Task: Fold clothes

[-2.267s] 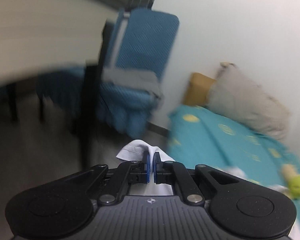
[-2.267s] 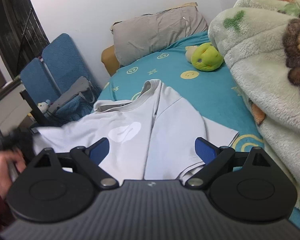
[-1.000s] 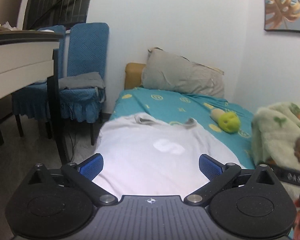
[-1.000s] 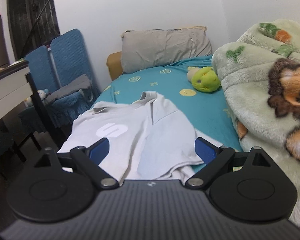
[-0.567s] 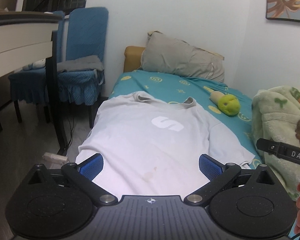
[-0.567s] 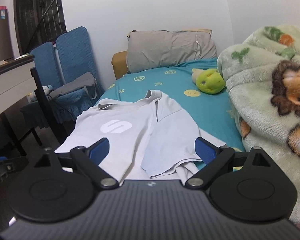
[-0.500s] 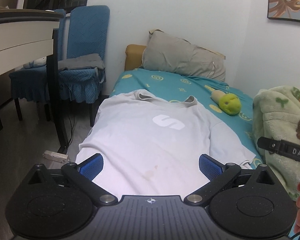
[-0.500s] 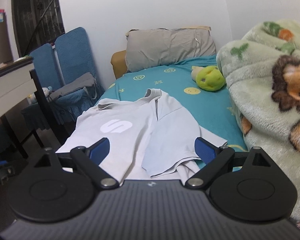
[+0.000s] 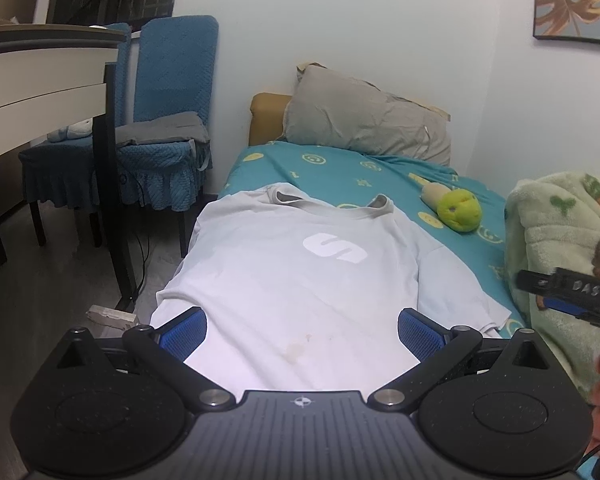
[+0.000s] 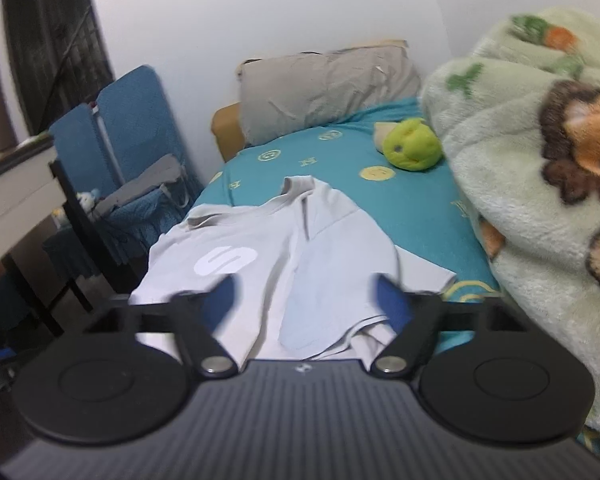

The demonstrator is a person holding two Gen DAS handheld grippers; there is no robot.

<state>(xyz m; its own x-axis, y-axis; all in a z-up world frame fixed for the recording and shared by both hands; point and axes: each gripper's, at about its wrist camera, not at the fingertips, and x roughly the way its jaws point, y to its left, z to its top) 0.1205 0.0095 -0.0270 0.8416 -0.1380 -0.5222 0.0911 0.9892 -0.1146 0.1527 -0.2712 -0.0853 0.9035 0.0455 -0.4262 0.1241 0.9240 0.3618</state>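
Observation:
A white T-shirt [image 9: 300, 280] with a pale S logo lies front up on the teal bed [image 9: 340, 168]. Its left side hangs over the bed's edge. The right sleeve [image 10: 340, 272] is folded in over the body. My left gripper [image 9: 300, 330] hovers open over the shirt's lower hem, nothing between its blue pads [image 9: 184, 332]. My right gripper [image 10: 306, 300] is closing, its fingers blurred, above the folded sleeve's hem; the pads are not pressing on the cloth. In the left wrist view the right gripper [image 9: 540, 294] shows side-on at the right edge.
A grey pillow [image 9: 364, 124] and a green plush toy [image 9: 458, 210] lie at the bed's head. A bunched fleece blanket [image 10: 520, 160] fills the right side. Blue chairs [image 9: 168, 100], a white table [image 9: 40, 80] and a power strip [image 9: 110, 316] stand left of the bed.
The left gripper, earlier shut on white cloth, now stands open over the spread shirt. The right gripper's fingers have drawn closer together in the last half second and tilted slightly.

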